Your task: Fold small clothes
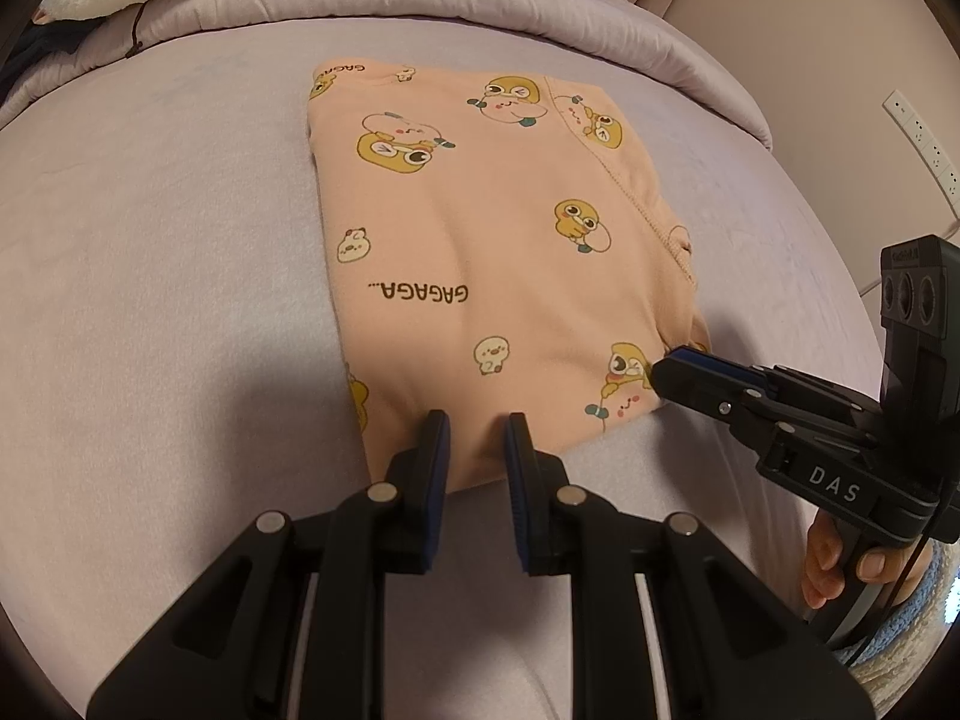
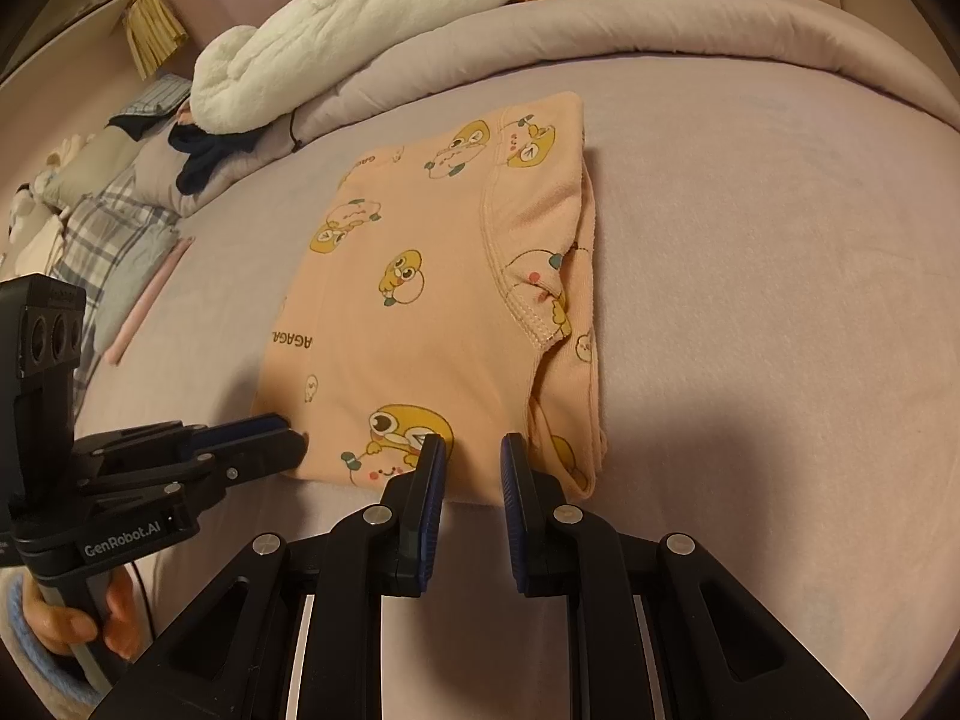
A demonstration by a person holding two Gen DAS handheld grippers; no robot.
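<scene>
- The peach garment (image 1: 480,252), printed with cartoon ducks and "GAGAGA", lies as a flat, roughly rectangular bundle in the middle of the lilac bed sheet (image 1: 150,252), already folded lengthwise with the sleeve seam tucked along its right side.
- The left gripper (image 1: 477,426) sits at the near hem, left of centre, jaws parted by a narrow gap and holding nothing; its tips are at the cloth edge, though whether they touch it is not clear.
- The right gripper (image 2: 473,450) is at the same hem nearer the right corner, jaws likewise narrowly parted and empty, just in front of the layered edge.
- Judging from this, the step in hand is taking up the near hem for a crosswise fold.
- The next move calls for both grippers to slide under all the layers, close on them evenly, then lift and carry the hem toward the far edge, keeping the two corners level.
- A rolled duvet (image 2: 690,30) and a white plush toy (image 2: 336,36) lie beyond the garment, well apart from it.
</scene>
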